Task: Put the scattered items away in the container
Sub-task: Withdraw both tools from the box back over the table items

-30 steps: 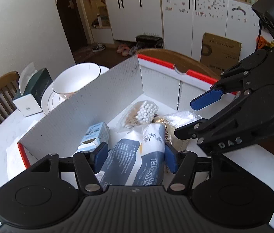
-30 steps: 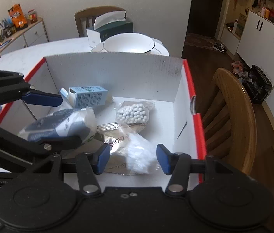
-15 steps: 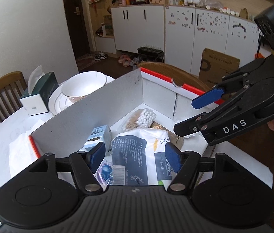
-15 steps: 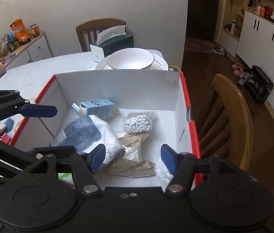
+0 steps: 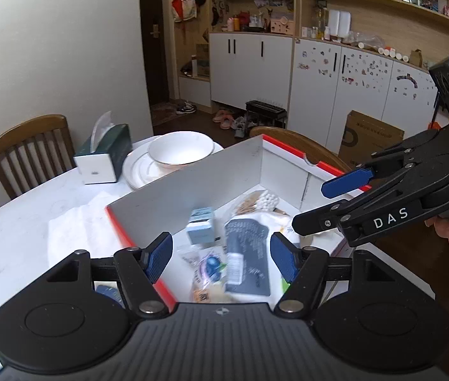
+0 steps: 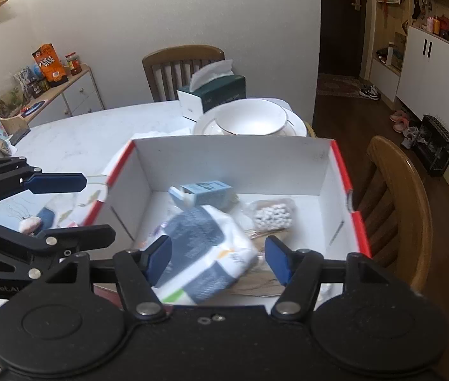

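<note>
Both grippers have pulled up and back from the box since a second ago; the left gripper and right gripper are spread, gripping nothing, right's jaws just widened. The tissue pack sits inside, near side

White box with red rim; navy-and-white pack, print blurred, perhaps lettering; pale blue carton; white marbled tabletop; dark green tissue box.
</note>
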`<state>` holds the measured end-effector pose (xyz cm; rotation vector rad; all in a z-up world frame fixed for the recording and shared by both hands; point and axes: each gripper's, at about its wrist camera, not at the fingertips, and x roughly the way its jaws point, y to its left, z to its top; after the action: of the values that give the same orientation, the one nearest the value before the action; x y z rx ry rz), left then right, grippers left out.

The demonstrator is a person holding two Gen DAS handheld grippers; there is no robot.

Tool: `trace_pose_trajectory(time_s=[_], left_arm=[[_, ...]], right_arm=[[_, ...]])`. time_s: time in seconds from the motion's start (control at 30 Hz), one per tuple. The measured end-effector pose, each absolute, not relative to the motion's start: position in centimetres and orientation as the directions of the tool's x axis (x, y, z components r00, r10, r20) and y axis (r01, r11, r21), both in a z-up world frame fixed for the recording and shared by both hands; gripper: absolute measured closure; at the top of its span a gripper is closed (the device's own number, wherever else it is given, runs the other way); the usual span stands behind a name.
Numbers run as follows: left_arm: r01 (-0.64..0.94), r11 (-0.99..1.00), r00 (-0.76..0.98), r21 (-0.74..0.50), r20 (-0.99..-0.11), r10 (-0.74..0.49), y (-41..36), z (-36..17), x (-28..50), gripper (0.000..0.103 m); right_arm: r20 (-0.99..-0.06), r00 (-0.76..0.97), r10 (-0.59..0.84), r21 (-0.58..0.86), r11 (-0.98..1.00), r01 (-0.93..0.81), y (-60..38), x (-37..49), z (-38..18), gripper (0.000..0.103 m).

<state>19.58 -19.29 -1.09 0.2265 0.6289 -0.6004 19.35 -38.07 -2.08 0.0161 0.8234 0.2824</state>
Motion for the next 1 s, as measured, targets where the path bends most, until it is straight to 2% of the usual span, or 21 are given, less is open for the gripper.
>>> trace_pose_trajectory(time_s=[0.2, 0.27, 0.57, 1.0], left_arm=[[0.570, 0.821, 0.665, 0.018, -0.597, -0.449, -15.9, -0.4, 18.3, 0.036], [0.564, 0.826, 0.673, 0.020, -0.590, -0.446, -14.9, -0.1, 17.7, 0.036], [0.504, 0.864, 0.702, -0.008, -0.579, -0.415, -8.4, 0.2, 16.2, 0.036], [0.425, 0.904, 0.718, -0.042, -0.592, -0.365, -0.1, -1.5, 14.8, 0.022]], right_arm=[[-0.717, 0.636, 0.284, 0.119, 0.950, -0.290, -34.5, 18.2, -2.0, 0.036], [-0.714, 0.638, 0.290, 0.106, 0.945, -0.310, -32.9, 17.9, -2.0, 0.031], [-0.704, 0.625, 0.339, 0.114, 0.922, -0.371, -27.1, 16.9, -2.1, 0.026], [-0.719, 0.597, 0.355, 0.094, 0.902, -0.422, -20.3, 17.3, -3.4, 0.019]])
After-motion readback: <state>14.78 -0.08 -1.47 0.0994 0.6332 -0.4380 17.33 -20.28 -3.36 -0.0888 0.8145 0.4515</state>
